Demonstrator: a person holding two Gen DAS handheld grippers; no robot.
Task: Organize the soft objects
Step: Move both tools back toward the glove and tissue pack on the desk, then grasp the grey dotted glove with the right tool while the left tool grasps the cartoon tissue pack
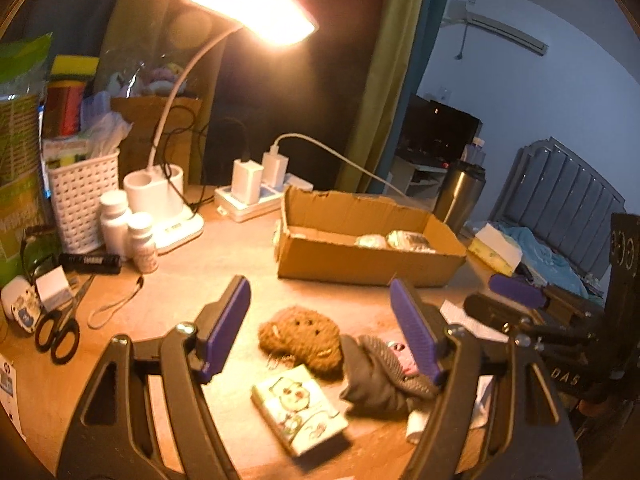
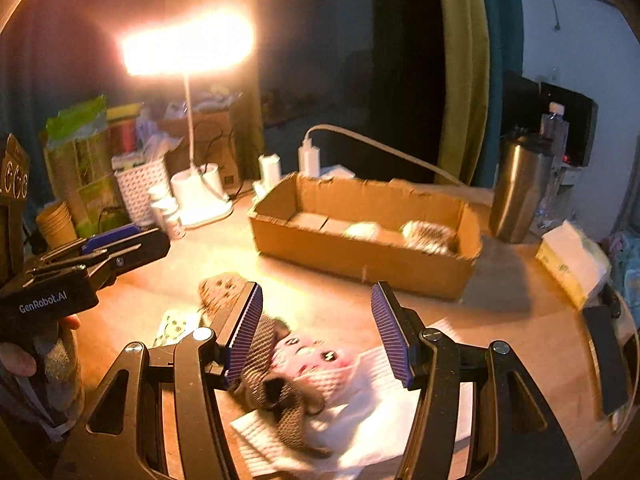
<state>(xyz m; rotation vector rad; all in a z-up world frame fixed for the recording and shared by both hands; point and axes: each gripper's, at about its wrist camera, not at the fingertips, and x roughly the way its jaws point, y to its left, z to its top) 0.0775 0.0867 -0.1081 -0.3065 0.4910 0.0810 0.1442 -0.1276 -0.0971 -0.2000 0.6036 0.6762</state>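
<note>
Both grippers hover over the soft pile at the near edge of the table (image 1: 192,280), jaws spread on each, nothing held. Left gripper (image 1: 320,328) frames the brown knit toy (image 1: 300,340); a tissue pack (image 1: 298,412) lies just beside it. Right gripper (image 2: 316,332) sits above the pink plush (image 2: 312,360), which touches a grey knit cloth (image 2: 276,384) on white cloth (image 2: 372,412). The cardboard box (image 1: 368,268) behind already holds 2 pale items, blurred. Likely step: pick 1 piece. Drop straight down, pinch the plush body only, lift slowly so the grey cloth does not drag along.
</note>
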